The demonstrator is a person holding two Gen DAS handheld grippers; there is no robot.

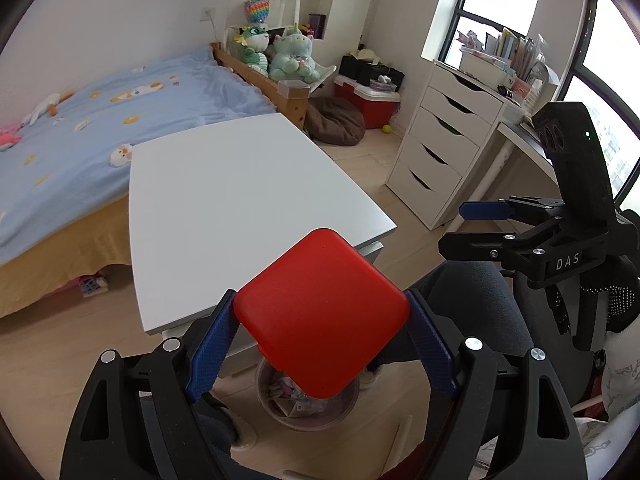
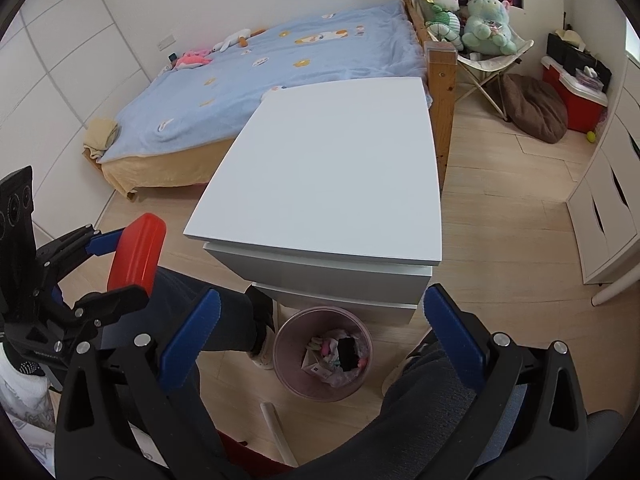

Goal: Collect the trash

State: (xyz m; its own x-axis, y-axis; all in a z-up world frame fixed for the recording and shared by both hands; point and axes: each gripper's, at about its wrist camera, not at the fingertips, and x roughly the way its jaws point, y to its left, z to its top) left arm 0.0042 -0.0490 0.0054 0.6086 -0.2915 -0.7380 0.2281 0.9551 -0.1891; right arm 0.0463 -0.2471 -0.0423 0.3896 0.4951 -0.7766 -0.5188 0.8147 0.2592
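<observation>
My left gripper (image 1: 322, 320) is shut on a flat red square box (image 1: 320, 312) with rounded corners, its blue pads pressing two opposite corners. The box hangs in the air above a pink waste bin (image 1: 348, 408) on the floor. The right wrist view shows the same bin (image 2: 288, 376) holding several scraps of paper and wrappers, with the red box (image 2: 138, 252) edge-on at the left. My right gripper (image 2: 320, 332) stands open above the bin with nothing between its fingers; it also appears at the right as the right gripper (image 1: 468, 228) in the left wrist view.
A white table (image 2: 332, 168) stands just beyond the bin, beside a bed with a blue cover (image 2: 280, 60). The person's dark-trousered legs (image 2: 432, 392) flank the bin. A white drawer unit (image 1: 440, 148) and a red cooler (image 1: 368, 100) stand toward the right.
</observation>
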